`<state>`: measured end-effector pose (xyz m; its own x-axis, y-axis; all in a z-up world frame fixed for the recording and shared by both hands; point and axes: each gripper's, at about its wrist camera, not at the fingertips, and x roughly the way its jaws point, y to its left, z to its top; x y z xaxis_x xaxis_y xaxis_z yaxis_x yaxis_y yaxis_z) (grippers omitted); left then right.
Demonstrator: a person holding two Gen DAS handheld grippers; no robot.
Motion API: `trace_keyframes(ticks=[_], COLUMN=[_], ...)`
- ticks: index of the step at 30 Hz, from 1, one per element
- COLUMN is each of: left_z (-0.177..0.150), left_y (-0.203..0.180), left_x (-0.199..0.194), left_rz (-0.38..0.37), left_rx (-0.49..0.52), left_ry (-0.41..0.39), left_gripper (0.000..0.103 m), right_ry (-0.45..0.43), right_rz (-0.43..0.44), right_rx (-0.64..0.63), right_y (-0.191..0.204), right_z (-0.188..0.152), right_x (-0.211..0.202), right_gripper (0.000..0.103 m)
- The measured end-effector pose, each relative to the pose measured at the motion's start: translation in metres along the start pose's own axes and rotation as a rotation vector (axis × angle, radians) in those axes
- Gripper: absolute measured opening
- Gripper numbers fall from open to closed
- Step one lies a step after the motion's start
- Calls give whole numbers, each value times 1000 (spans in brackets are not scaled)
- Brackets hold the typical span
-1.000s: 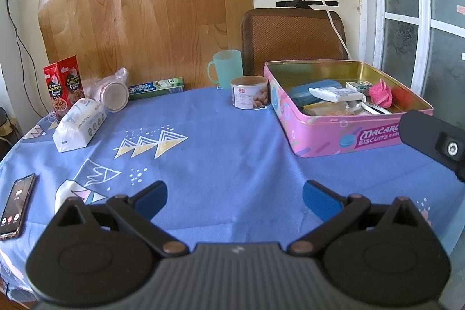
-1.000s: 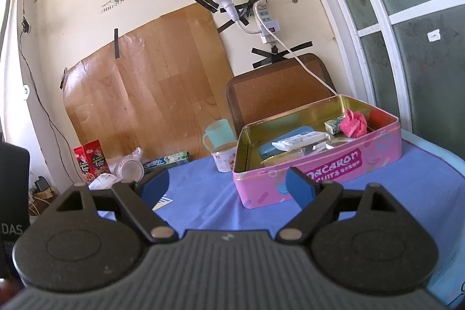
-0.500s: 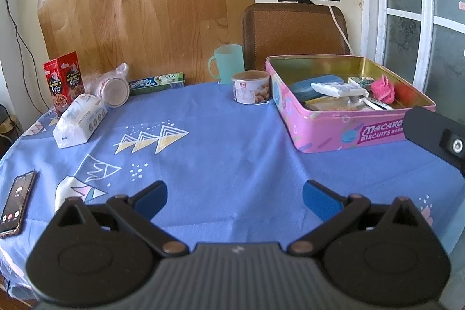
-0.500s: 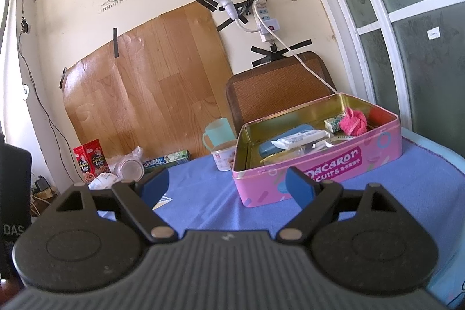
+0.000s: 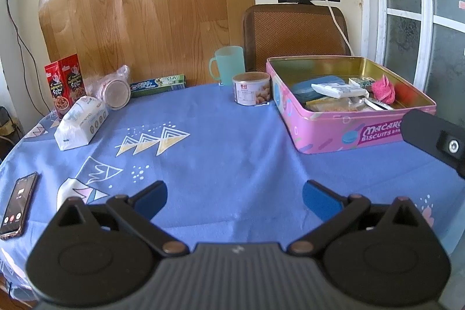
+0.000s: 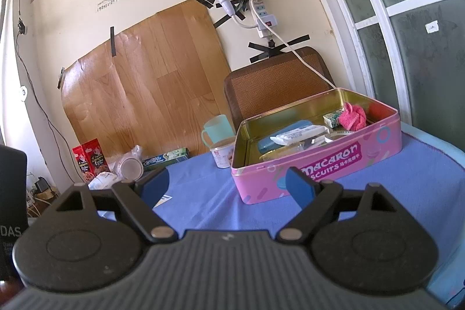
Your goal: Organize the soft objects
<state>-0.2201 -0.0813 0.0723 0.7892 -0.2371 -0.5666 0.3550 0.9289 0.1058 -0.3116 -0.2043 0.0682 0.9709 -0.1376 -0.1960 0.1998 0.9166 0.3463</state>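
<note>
A pink biscuit tin [image 5: 334, 132] stands open at the right of the blue-clothed table; it also shows in the right wrist view [image 6: 319, 167]. Inside lie a pink soft cloth [image 5: 383, 89] [image 6: 353, 118], a blue case [image 5: 308, 84], a white packet [image 5: 337, 89] and other small packs. A white tissue pack [image 5: 80, 122] lies at the table's left. My left gripper [image 5: 234, 198] is open and empty over the near table. My right gripper [image 6: 226, 188] is open and empty, left of and in front of the tin; part of it shows in the left wrist view [image 5: 436, 138].
A can [image 5: 251, 89], a teal mug [image 5: 228, 69], a toothpaste box [image 5: 158, 84], a wrapped jar [image 5: 116, 90] and red snack boxes [image 5: 65, 83] stand along the back. A phone [image 5: 17, 207] lies at the near left edge. A chair [image 5: 296, 34] stands behind.
The left gripper has tilted slightly, shifting the scene a little lower in its view. The right gripper has barely moved. Both stay open.
</note>
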Motion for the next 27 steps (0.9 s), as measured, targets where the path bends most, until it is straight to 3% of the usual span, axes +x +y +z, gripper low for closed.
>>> trace_keyframes(ticks=[27], left_z=[0], left_y=[0], left_x=[0], left_rz=[4], left_rx=[9], left_ry=[-6], left_gripper=[103], right_ry=[-5], right_rz=[-6], right_rx=[-5], right_y=[3], right_z=[0], right_x=[-1], right_gripper=[89])
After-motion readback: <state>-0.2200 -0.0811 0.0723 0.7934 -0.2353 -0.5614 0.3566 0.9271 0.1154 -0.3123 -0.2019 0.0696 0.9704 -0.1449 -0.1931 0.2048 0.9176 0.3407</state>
